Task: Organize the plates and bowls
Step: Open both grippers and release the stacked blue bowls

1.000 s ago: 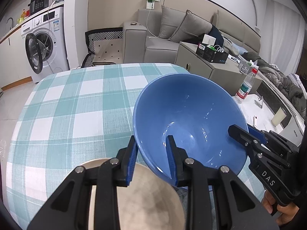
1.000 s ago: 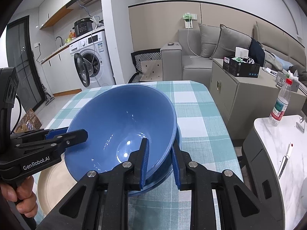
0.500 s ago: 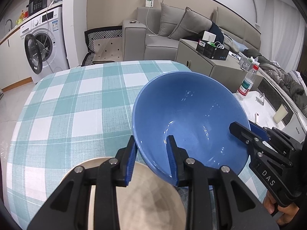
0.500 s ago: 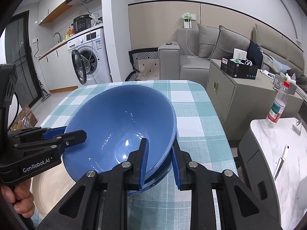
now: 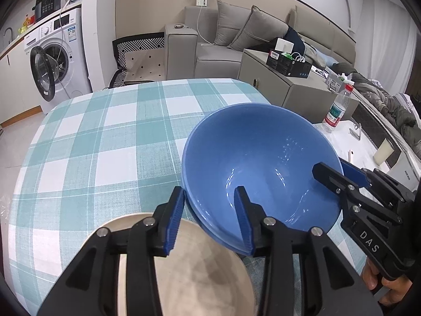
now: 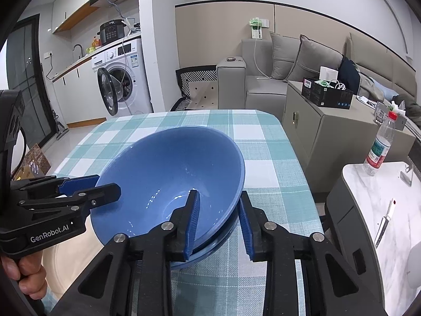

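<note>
Both jaws had just been opening: the left hand-held gripper and the right hand-held gripper each straddled the blue bowl's rim, pads apparently slack. To finish well, I judged, draw back along the rim, no nudging. Empty, it nested in another blue bowl on the bench, the beige plate at seven o'clock.

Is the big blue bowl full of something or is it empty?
Empty. The blue bowl shows only its bare, shiny blue inside in both views, with light glinting near the bottom. It sits nested in a second blue bowl underneath.
</note>
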A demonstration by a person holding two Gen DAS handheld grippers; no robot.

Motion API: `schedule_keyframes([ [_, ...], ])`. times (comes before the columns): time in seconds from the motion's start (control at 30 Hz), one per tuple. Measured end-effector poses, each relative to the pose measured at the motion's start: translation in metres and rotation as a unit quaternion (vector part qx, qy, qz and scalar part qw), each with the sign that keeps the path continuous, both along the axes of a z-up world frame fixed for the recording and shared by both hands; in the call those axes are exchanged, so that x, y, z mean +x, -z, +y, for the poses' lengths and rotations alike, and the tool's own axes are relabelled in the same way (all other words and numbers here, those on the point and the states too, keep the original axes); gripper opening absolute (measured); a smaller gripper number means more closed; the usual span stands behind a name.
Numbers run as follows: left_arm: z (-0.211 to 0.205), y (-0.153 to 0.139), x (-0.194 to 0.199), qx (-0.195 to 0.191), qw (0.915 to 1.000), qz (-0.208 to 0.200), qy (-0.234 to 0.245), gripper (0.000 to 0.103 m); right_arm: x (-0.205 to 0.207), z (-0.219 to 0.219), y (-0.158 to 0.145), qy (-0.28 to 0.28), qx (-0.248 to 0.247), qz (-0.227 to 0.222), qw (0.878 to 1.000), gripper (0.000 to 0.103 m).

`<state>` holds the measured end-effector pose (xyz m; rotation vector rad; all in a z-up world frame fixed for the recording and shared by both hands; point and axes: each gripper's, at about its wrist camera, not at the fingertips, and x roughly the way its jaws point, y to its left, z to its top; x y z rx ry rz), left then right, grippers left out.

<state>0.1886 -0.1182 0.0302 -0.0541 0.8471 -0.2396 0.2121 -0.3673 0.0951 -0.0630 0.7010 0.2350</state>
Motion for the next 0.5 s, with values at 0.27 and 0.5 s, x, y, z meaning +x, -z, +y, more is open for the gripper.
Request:
schedule_keyframes([
  [0.27,0.002,-0.004,-0.001,0.0,1.0,-0.003,-0.001,0.053,-0.002,-0.015,-0.008,0.012,0.007,-0.013,1.0,0.037],
  [0.5,0.005,-0.012,-0.001,0.009,0.9998,-0.015,0.006,0.057,-0.004,-0.032,-0.017,0.014,0.048,-0.018,0.999,0.086],
])
